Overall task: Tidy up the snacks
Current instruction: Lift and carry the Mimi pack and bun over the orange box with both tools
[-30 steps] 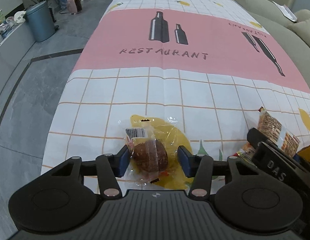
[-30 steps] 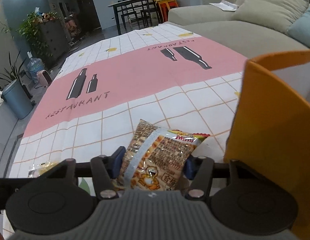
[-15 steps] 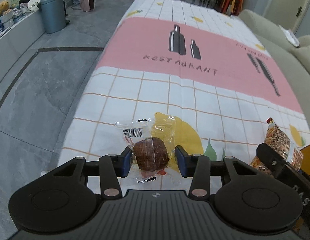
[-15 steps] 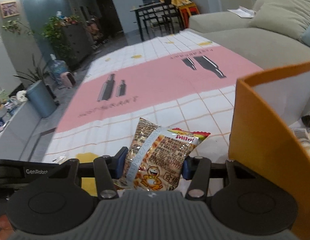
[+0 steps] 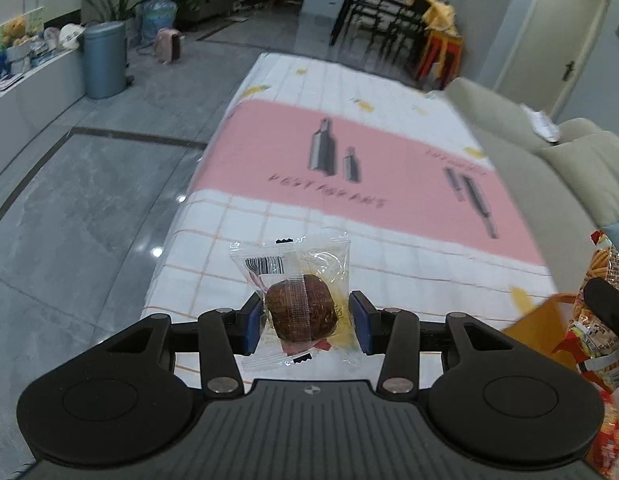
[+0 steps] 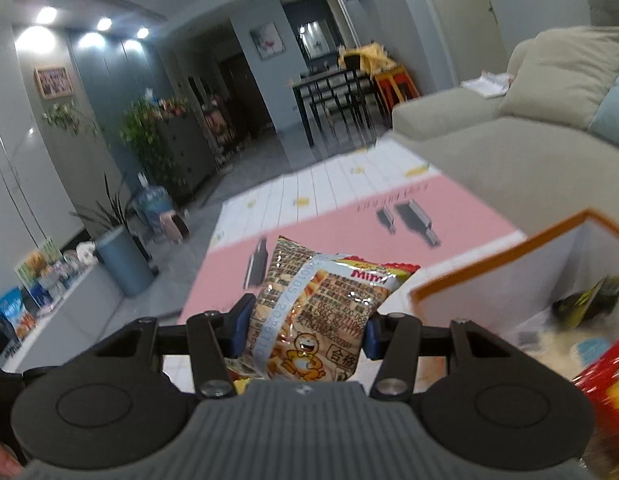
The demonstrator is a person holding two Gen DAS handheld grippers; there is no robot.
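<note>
left gripper (image 5: pixel 305 322): blue pads clamp a clear-wrapped round brown cake (image 5: pixel 300 306), lower centre, above the pink-and-white checked tablecloth (image 5: pixel 389 184) | right gripper (image 6: pixel 301 328): holds a printed cartoon-cat crisp packet (image 6: pixel 317 320), lower centre | orange-rimmed white box (image 6: pixel 509 280) at right, blurred contents probably other snacks

Left gripper (image 5: pixel 305 326) fingers clamped, angled downward; right gripper (image 6: pixel 303 330) likewise clamped.

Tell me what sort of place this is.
Most likely a home's open living and dining room: a beige sofa beside the cloth-covered table, a dining table with chairs behind, and potted plants.
</note>
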